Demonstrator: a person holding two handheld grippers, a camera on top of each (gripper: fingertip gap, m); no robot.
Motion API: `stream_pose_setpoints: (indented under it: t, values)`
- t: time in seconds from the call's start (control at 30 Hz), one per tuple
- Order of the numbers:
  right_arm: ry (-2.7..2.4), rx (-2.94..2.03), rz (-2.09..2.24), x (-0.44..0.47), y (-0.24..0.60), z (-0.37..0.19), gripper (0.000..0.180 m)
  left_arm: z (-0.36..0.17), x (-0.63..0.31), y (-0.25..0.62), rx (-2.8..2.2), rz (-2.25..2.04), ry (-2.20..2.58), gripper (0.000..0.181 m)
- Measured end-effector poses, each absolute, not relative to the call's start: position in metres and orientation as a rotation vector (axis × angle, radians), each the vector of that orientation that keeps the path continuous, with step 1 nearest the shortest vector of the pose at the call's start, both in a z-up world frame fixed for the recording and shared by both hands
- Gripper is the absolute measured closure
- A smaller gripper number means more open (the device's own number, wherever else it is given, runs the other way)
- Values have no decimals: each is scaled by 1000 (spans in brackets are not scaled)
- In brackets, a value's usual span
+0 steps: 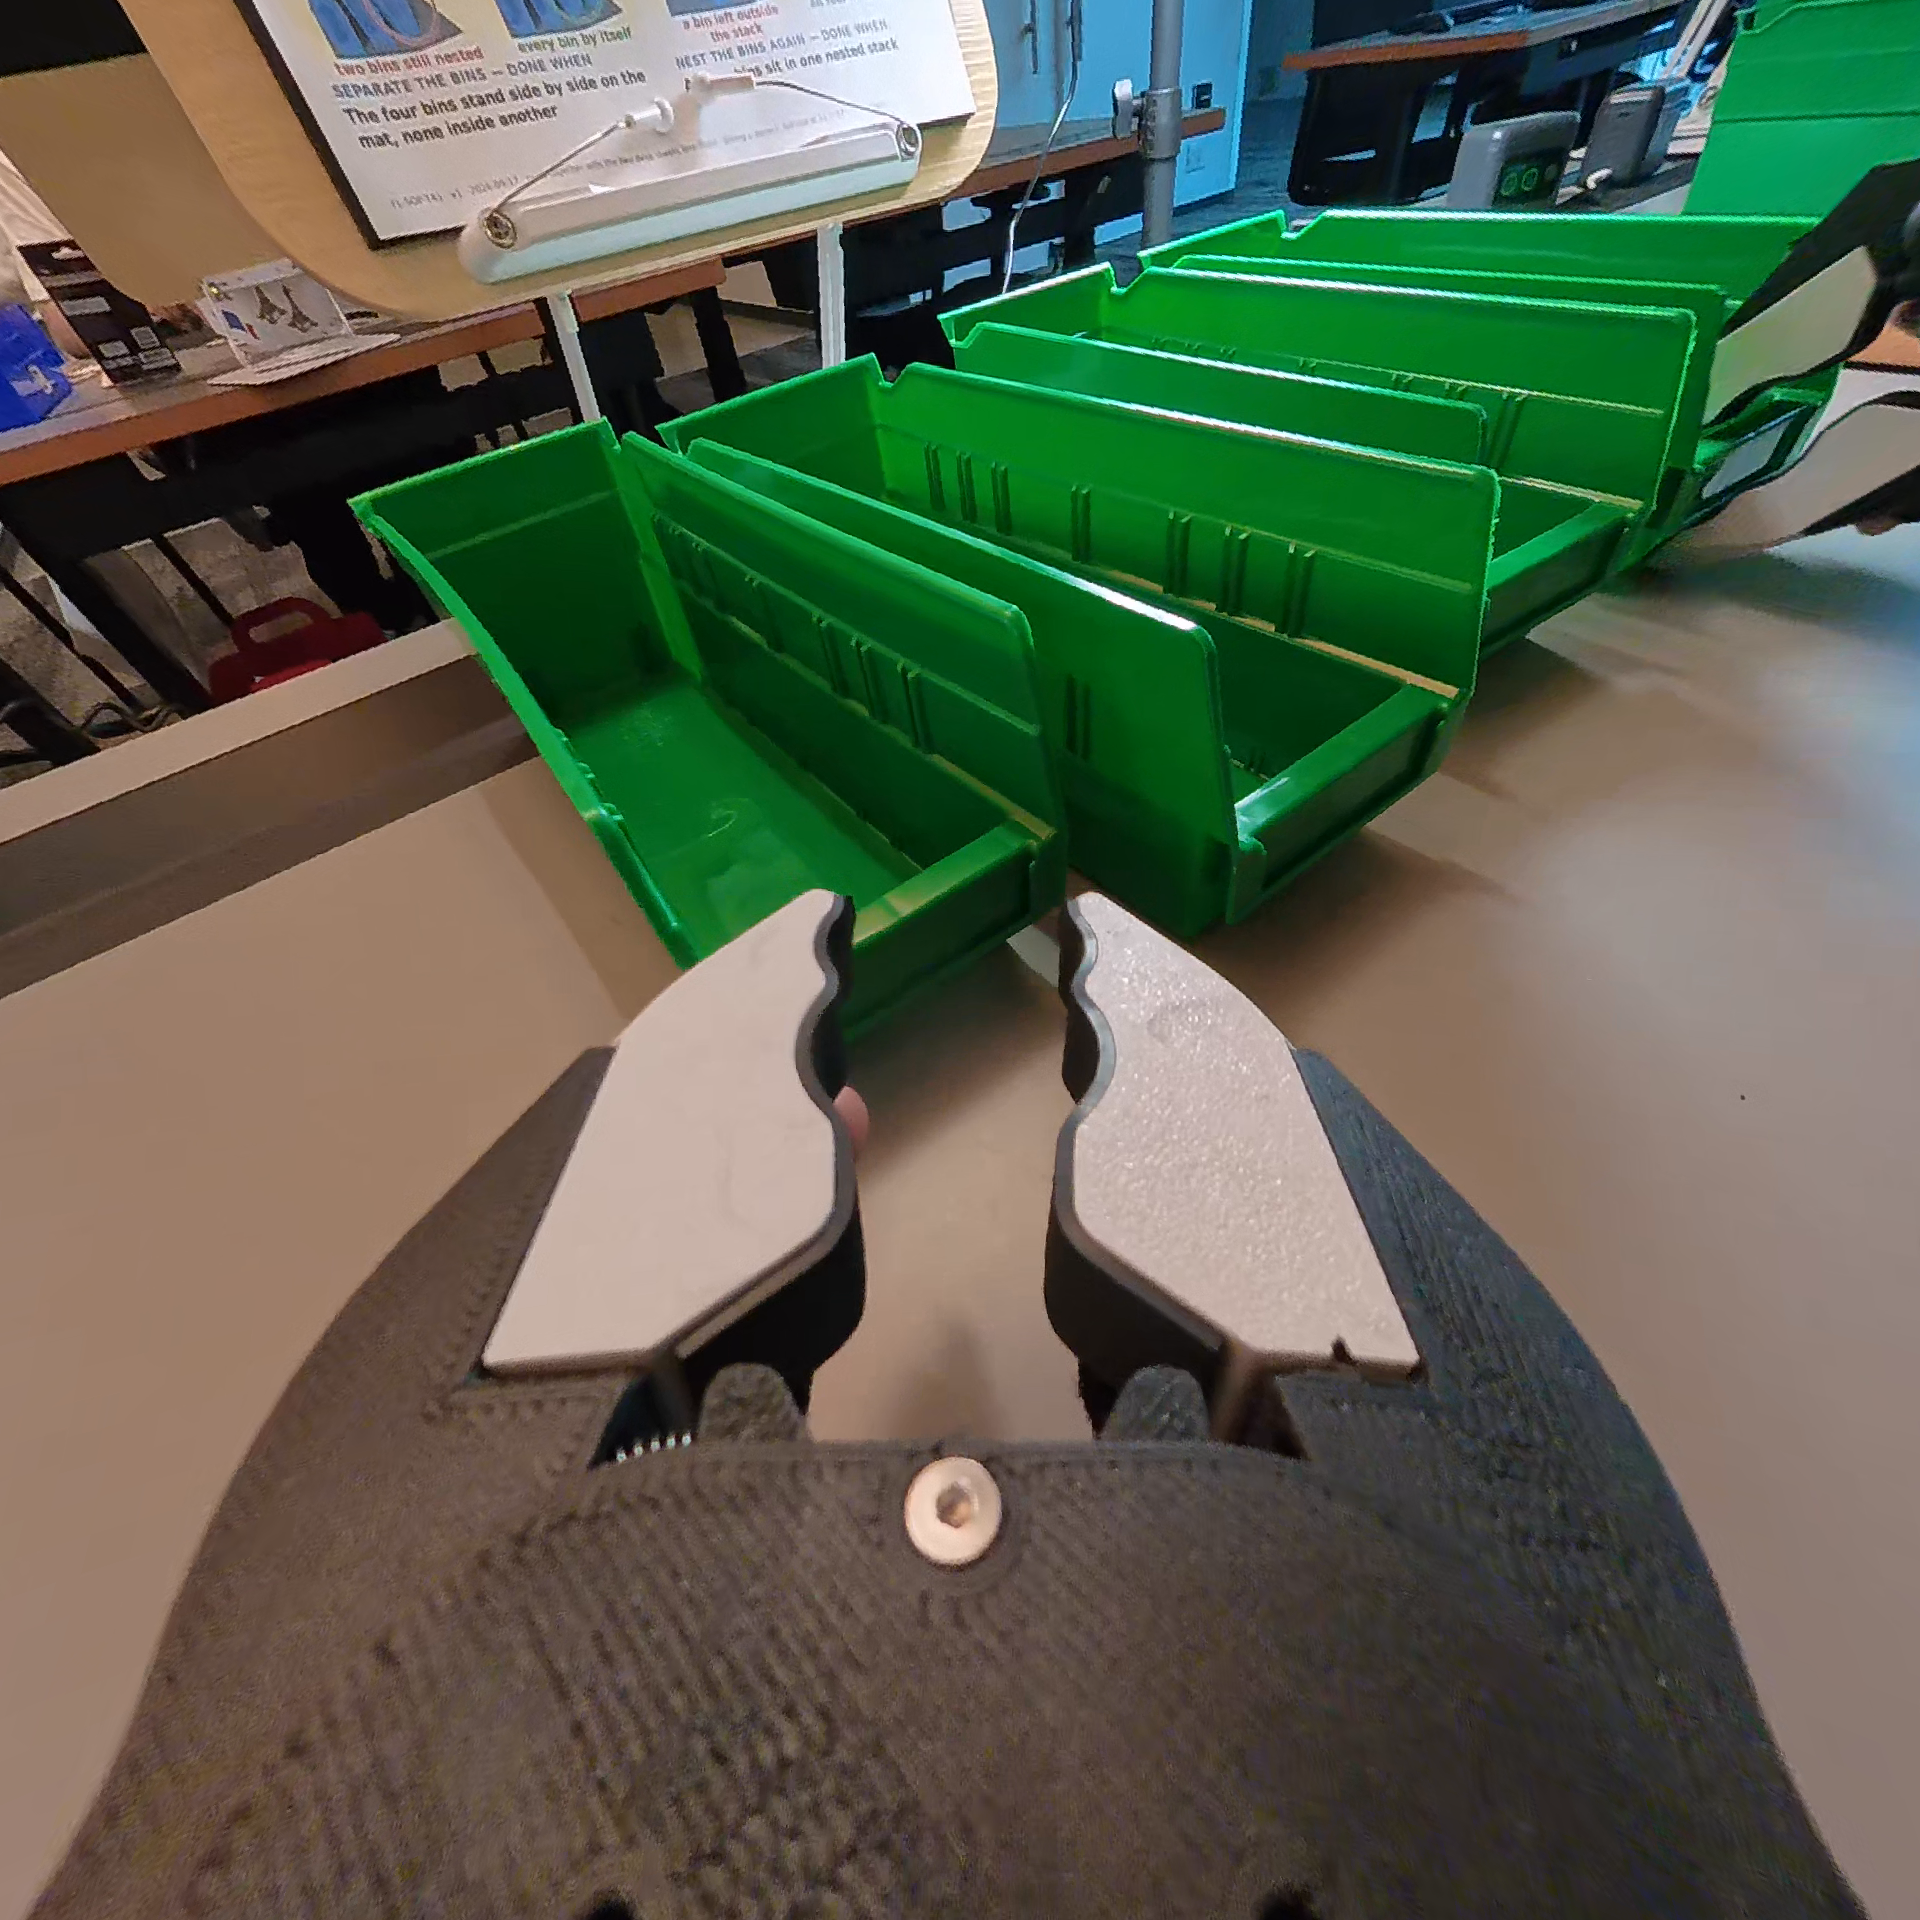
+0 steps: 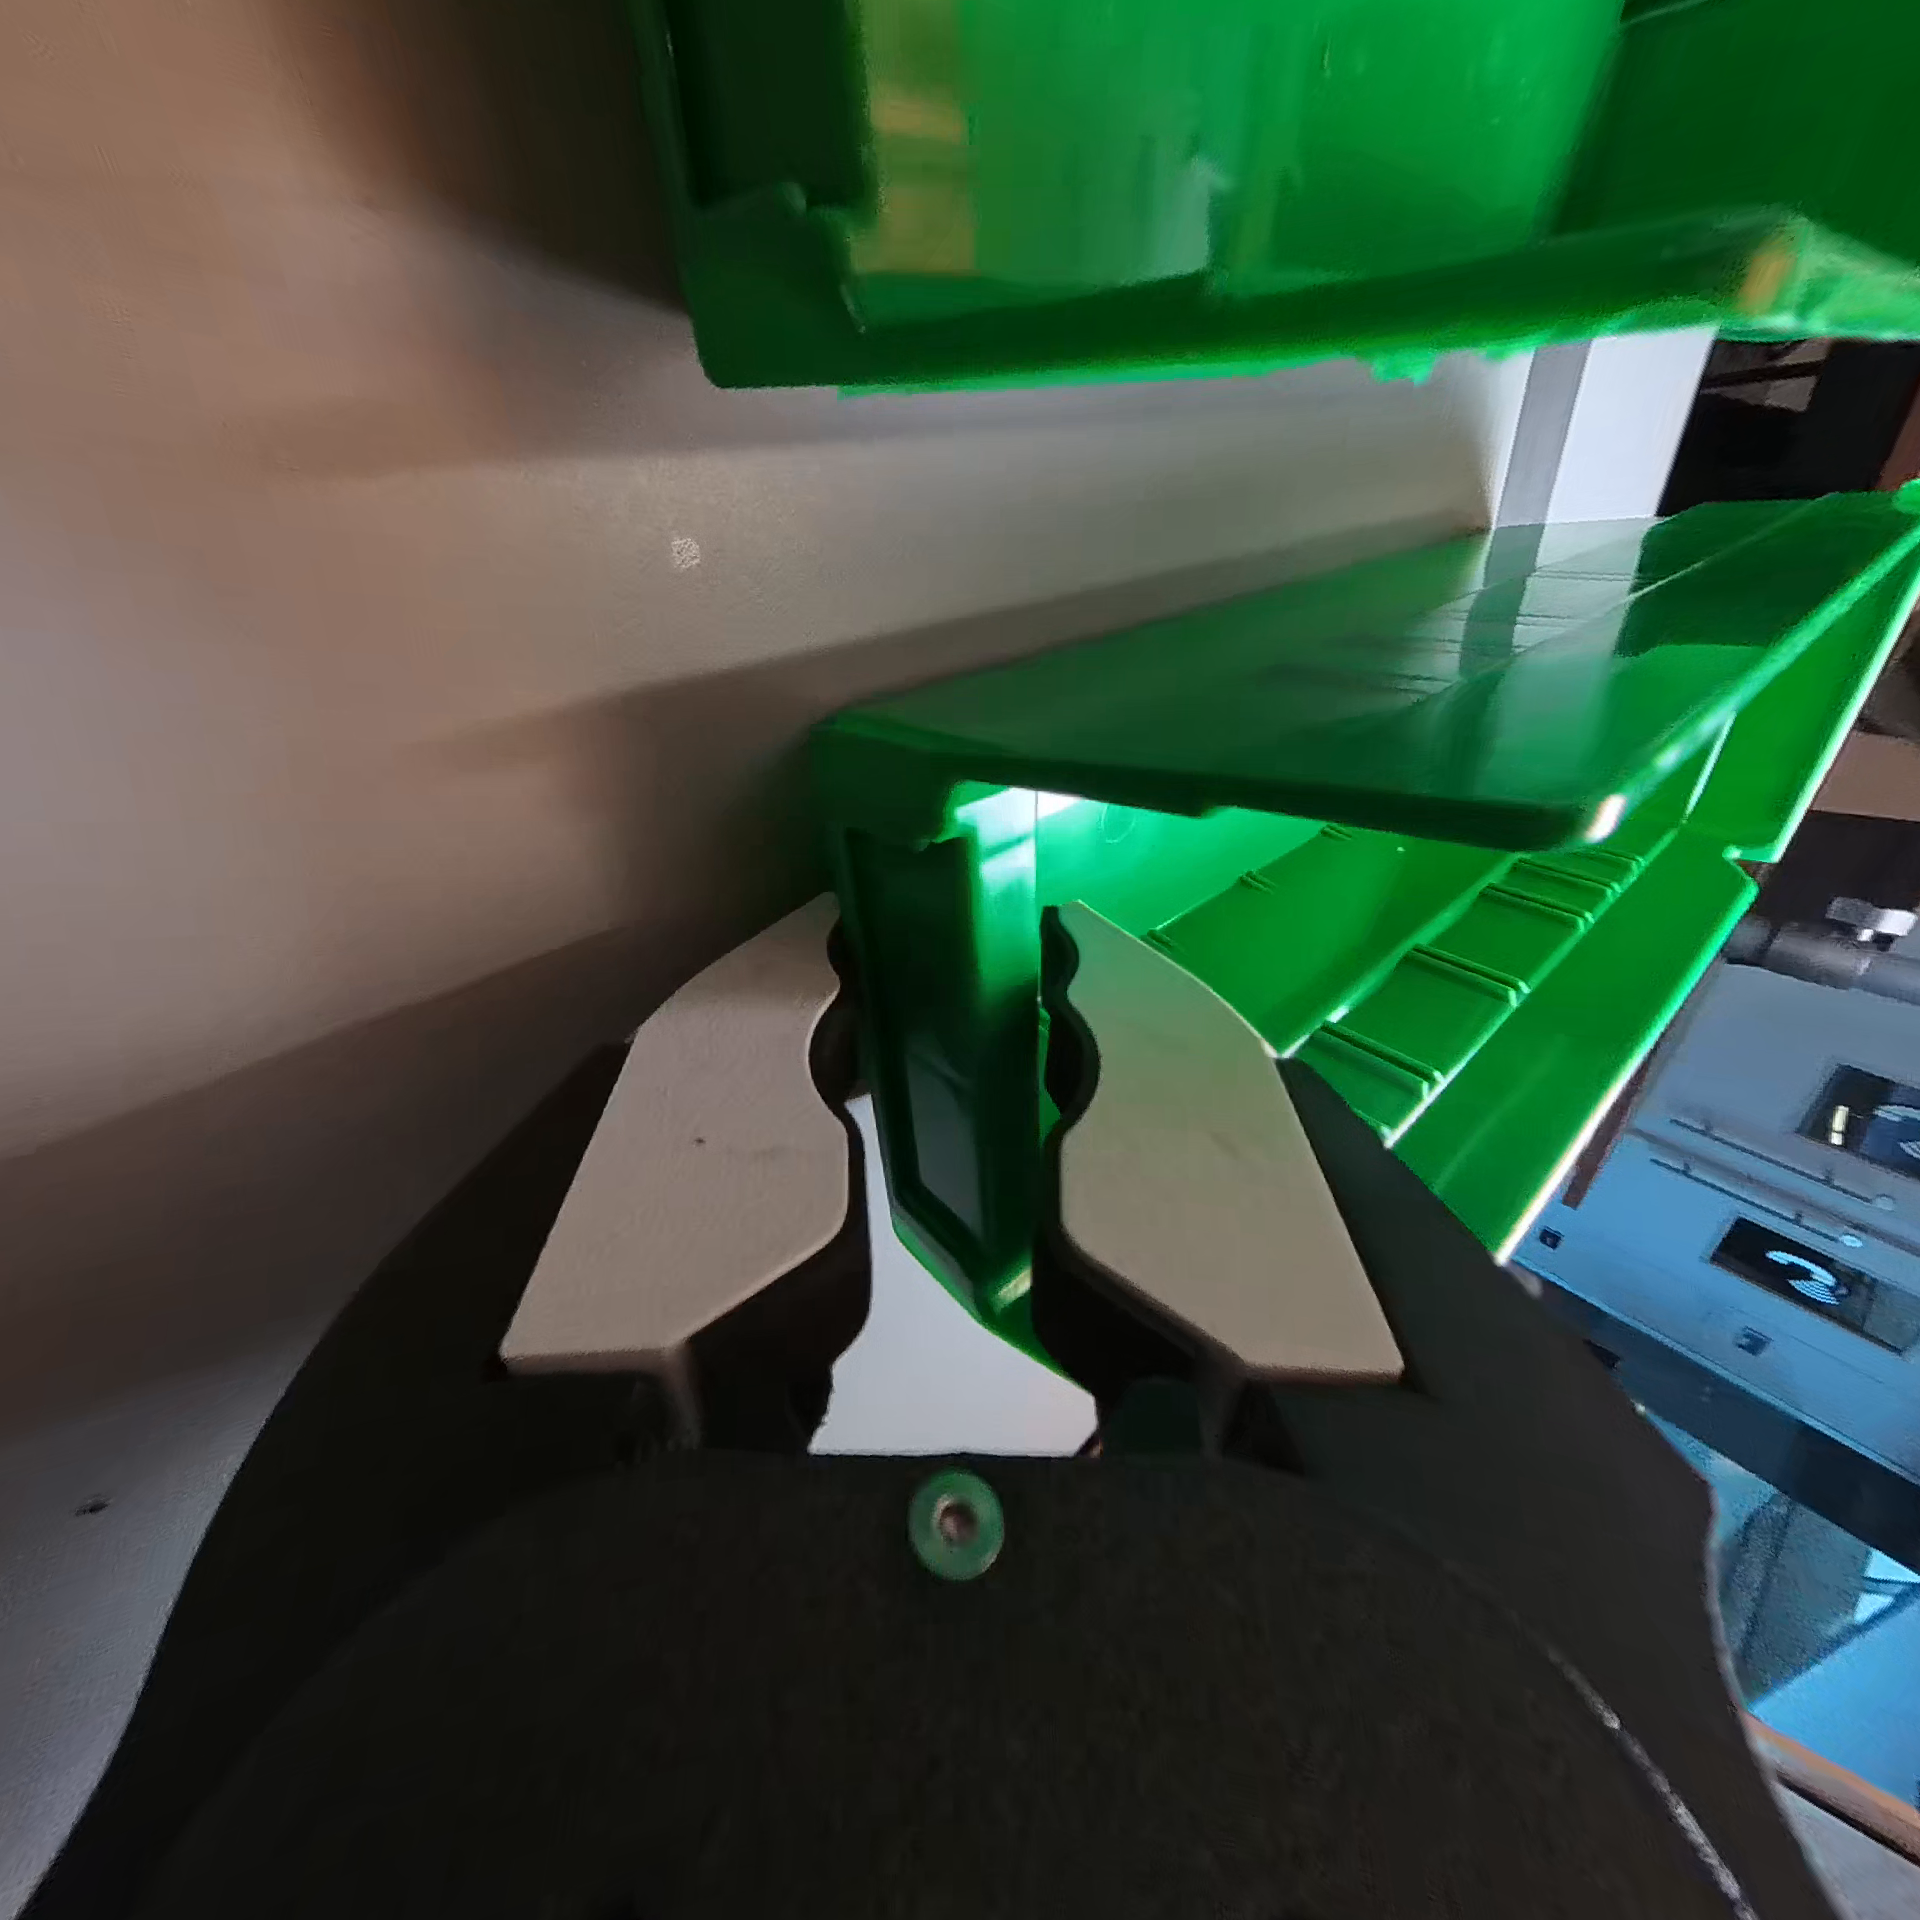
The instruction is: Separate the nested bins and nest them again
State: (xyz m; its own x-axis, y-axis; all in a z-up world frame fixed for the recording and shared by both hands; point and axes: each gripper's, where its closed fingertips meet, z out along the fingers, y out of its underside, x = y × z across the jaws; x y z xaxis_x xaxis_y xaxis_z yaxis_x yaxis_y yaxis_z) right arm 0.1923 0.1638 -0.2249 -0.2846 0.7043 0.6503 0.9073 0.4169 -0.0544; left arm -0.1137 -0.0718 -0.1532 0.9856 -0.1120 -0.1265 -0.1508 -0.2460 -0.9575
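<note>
Several green plastic bins stand side by side on the tan table (image 1: 1558,935) in the left wrist view. The nearest bin (image 1: 748,769) lies just ahead of my left gripper (image 1: 956,925), which is open and empty at that bin's front lip. A second bin (image 1: 1153,717) stands to its right. My right gripper (image 2: 940,925) is shut on the front lip of a green bin (image 2: 1351,707), which looks tilted off the table. Another green bin (image 2: 1195,208) is blurred at the top of that view. The right gripper also shows at the far end of the row (image 1: 1813,301).
An instruction sheet on a clipboard stand (image 1: 623,114) rises behind the bins. The table's left edge (image 1: 260,727) runs close to the nearest bin. Beyond it are other tables, a red item on the floor (image 1: 281,644) and grey equipment (image 2: 1766,1195). My right fingertips sit around 40 cm from my left ones.
</note>
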Motion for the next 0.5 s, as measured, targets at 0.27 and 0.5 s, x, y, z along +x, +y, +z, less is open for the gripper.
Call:
stream_pose_setpoints:
  t: [0.27, 0.5]
  values:
    - [-2075, -1363, -433, 197, 152, -225, 151, -154, -110, -72, -1825, 42, 209, 143]
    - [-1990, -1370, -411, 208, 123, -186, 152, -158, -109, -71, -1840, 28, 211, 144]
